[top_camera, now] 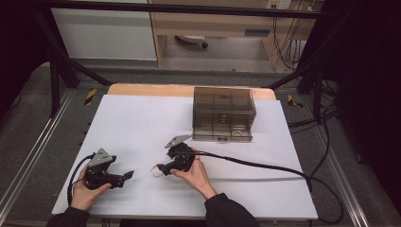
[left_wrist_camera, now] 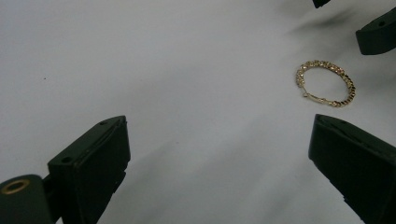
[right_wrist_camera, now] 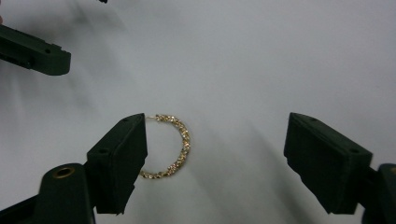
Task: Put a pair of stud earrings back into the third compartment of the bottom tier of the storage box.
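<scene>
In the high view, the left gripper and the right gripper rest low over the white table, with a gold hoop earring lying between them, and a smoky plastic box farther back. In the left gripper view, the jaws are spread and the earring lies ahead to the right. In the right gripper view, the jaws are spread wide, and the earring lies beside the left jaw, partly hidden behind it.

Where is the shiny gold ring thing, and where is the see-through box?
gold hoop earring (right_wrist_camera: 180, 144): right gripper view, on its sparkly curved band.
see-through box (top_camera: 222, 112): high view, on its front wall.
</scene>
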`<move>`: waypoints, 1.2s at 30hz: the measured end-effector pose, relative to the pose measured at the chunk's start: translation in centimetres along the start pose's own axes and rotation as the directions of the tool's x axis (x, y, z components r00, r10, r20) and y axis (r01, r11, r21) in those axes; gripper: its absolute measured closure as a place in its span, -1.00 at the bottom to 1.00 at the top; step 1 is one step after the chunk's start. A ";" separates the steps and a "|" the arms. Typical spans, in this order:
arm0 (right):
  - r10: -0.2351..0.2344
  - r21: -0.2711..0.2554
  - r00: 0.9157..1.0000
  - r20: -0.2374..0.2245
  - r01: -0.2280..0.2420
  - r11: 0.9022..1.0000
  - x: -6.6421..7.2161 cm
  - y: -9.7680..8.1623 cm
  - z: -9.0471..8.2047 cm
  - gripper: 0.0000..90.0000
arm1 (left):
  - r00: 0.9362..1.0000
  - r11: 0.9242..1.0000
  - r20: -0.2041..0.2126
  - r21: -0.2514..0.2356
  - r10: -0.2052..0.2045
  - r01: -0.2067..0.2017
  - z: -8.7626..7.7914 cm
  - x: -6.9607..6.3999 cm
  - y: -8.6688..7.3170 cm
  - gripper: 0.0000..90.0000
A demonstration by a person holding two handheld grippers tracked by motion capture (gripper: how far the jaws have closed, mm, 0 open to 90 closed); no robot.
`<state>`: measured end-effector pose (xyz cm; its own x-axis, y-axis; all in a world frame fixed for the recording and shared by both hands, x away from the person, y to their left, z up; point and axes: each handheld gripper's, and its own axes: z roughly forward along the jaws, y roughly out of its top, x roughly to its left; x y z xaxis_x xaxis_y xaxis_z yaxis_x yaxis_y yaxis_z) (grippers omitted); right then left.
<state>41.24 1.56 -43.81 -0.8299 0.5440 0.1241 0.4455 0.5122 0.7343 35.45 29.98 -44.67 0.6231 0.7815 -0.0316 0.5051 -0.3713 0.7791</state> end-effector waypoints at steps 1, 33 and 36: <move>0.001 0.001 1.000 -0.007 -0.001 1.000 0.1 0.1 0.1 -0.41 | 1.000 1.000 0.000 -0.001 0.000 0.000 0.0 0.0 0.0 -0.88; -0.044 0.078 0.998 -0.034 0.047 0.996 0.9 -0.2 1.6 0.78 | 1.000 1.000 -0.001 -0.002 0.000 0.000 0.0 0.0 0.0 -0.87; -0.042 0.082 0.999 -0.033 0.045 0.996 1.0 -0.2 1.5 0.83 | 1.000 1.000 -0.001 -0.002 0.002 -0.002 0.0 0.0 0.0 -0.87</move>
<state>40.87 2.99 -44.86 -0.8584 0.5000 0.1148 0.4342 0.5889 0.6817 35.44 29.97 -44.63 0.6231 0.7816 -0.0295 0.5031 -0.3716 0.7803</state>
